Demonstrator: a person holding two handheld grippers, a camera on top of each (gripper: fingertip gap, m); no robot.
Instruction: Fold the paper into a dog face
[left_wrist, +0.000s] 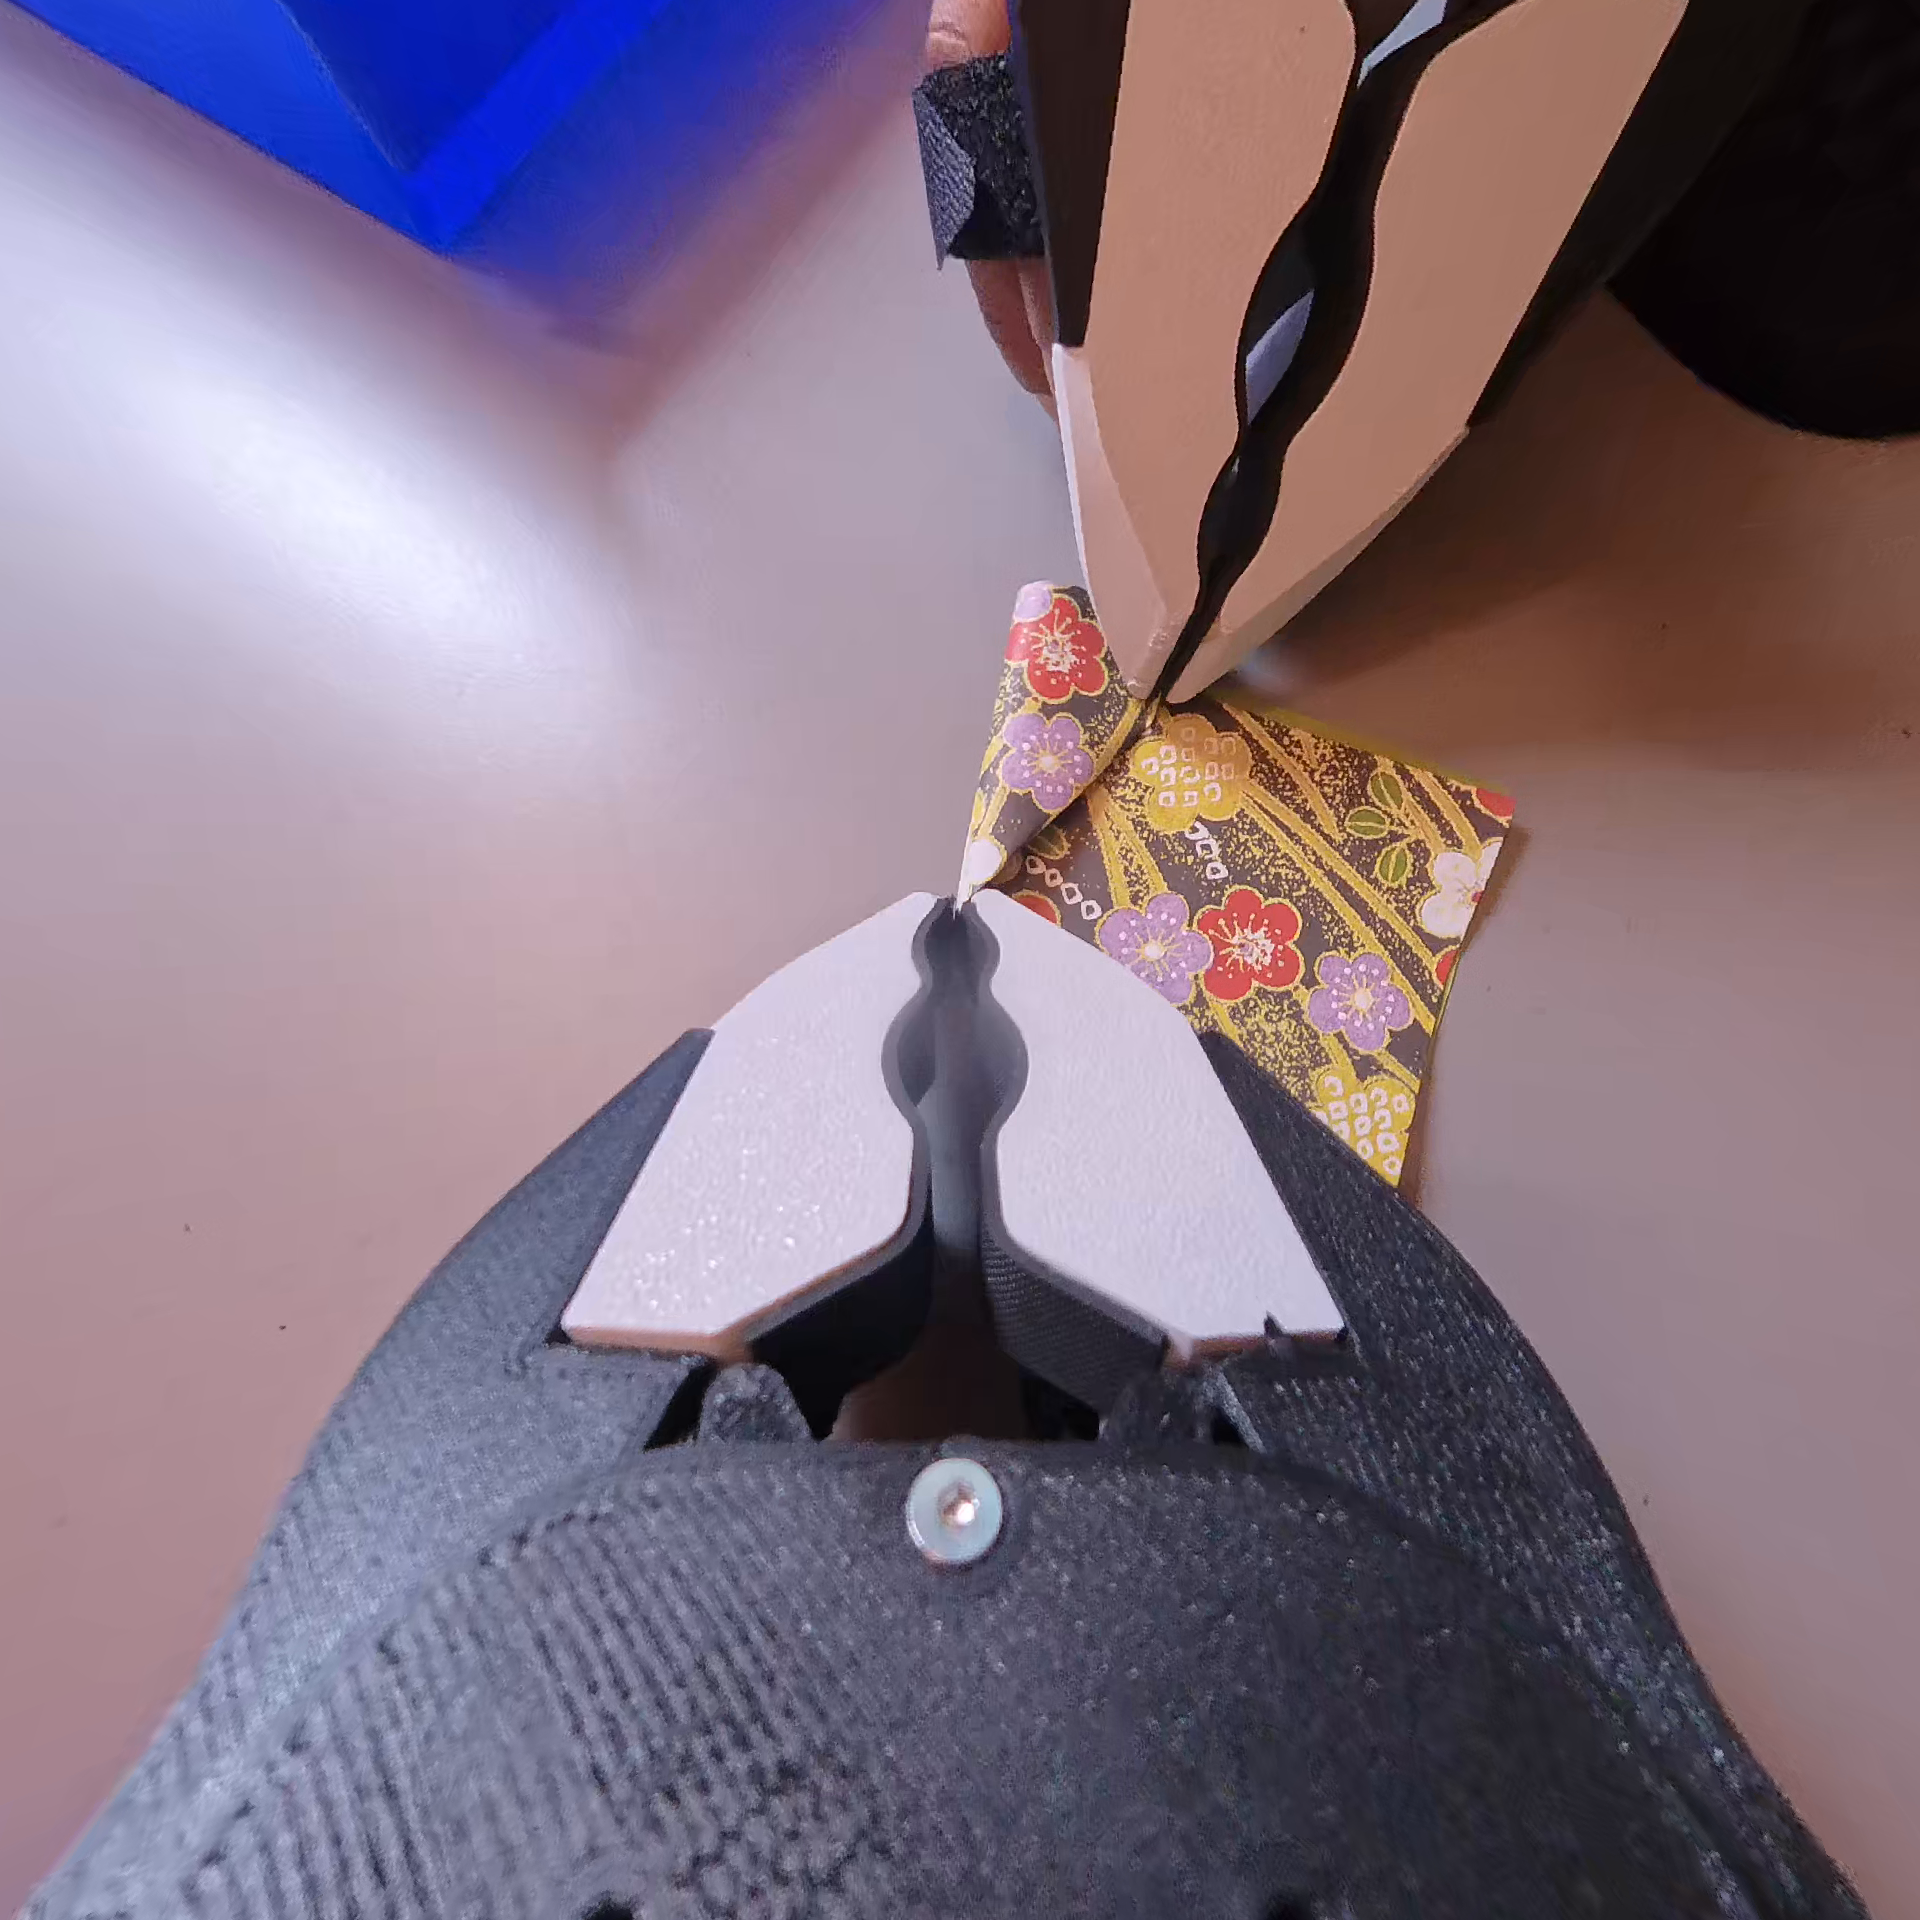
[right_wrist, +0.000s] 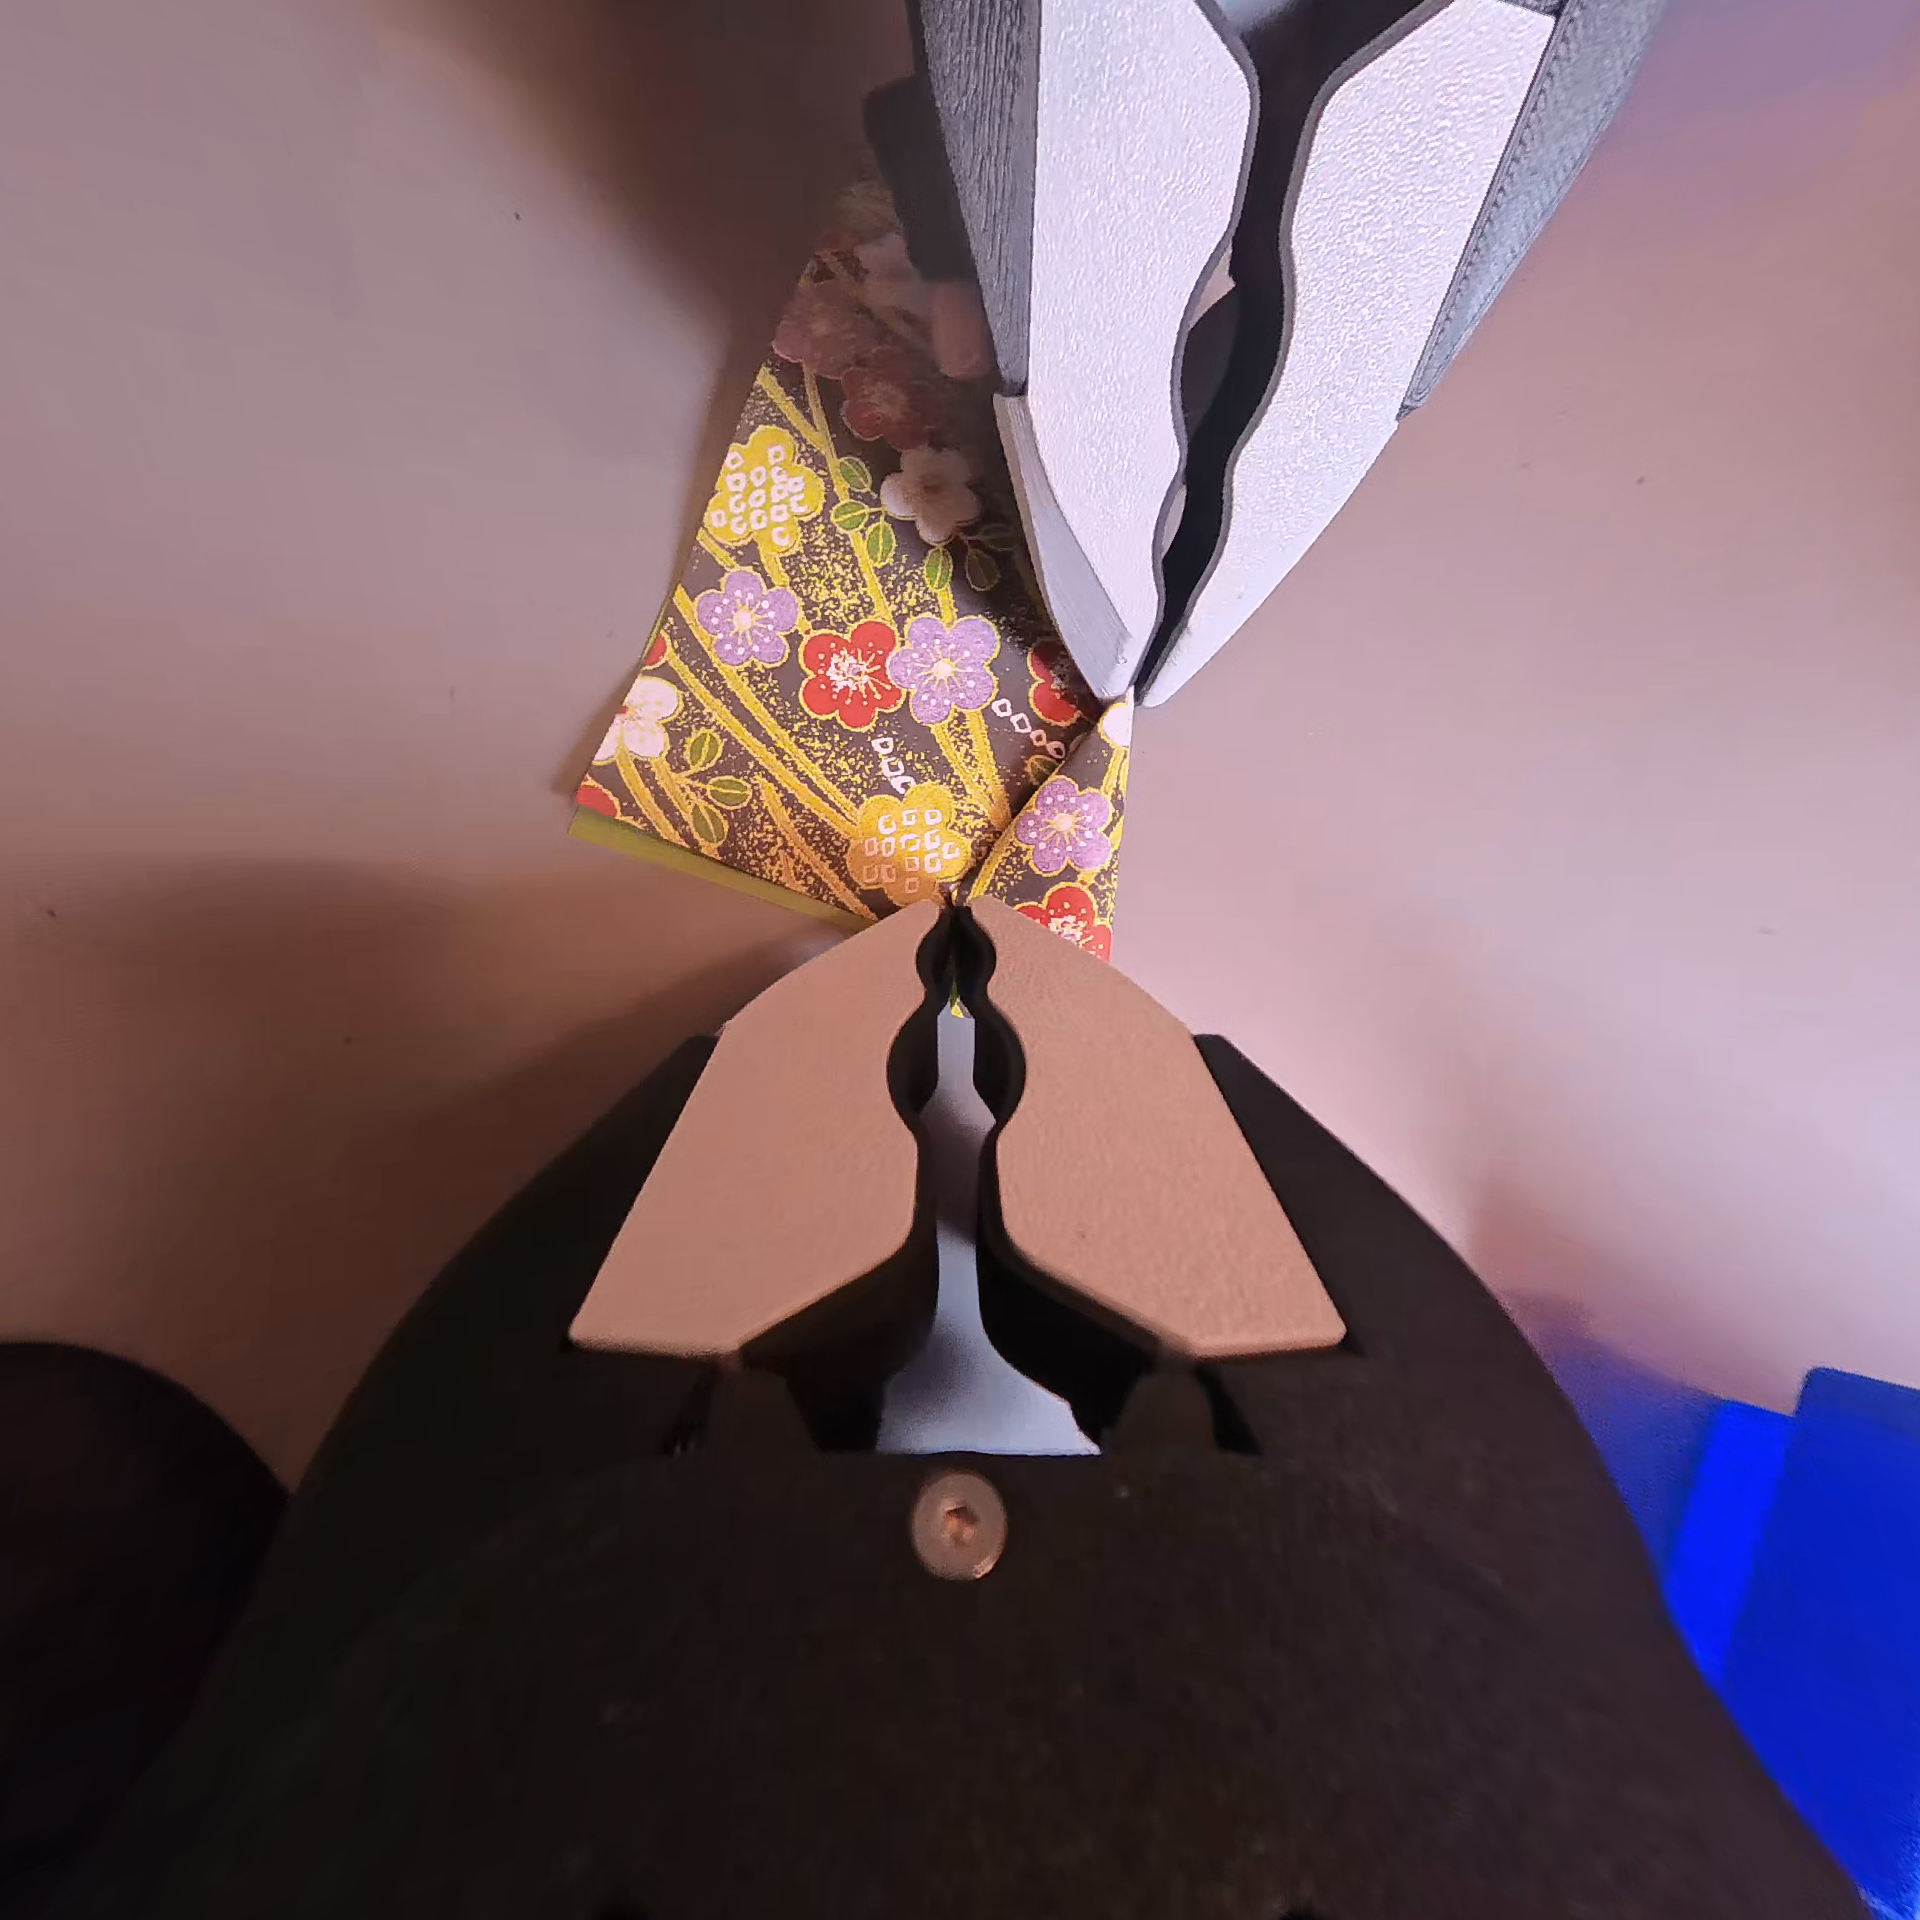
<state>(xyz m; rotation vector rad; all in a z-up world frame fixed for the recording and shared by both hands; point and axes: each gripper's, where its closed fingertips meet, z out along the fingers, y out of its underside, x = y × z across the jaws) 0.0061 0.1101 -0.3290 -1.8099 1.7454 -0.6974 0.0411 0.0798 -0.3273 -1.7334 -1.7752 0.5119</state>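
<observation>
The paper (left_wrist: 1278, 862) is a folded piece with flowers on a dark and gold pattern and a yellow-green underside; it lies on the table (left_wrist: 416, 831). One corner flap (left_wrist: 1044, 748) stands up off the rest. My left gripper (left_wrist: 956, 911) is shut on the flap's pointed tip. My right gripper (left_wrist: 1169, 688) comes in from the top, shut at the paper's edge where the flap begins. In the right wrist view the paper (right_wrist: 831, 675) lies ahead, my right gripper (right_wrist: 956, 916) is shut with a yellow-green sliver between its jaws, and the left gripper (right_wrist: 1132, 694) holds the flap (right_wrist: 1070, 831).
A blue bin (left_wrist: 468, 125) stands at the far left in the left wrist view and shows at the lower right in the right wrist view (right_wrist: 1818, 1558). A person's dark sleeve (left_wrist: 1818, 208) and a hand (left_wrist: 1023, 322) are behind the right gripper. My hands' fingertips stand some 5 centimetres from each other.
</observation>
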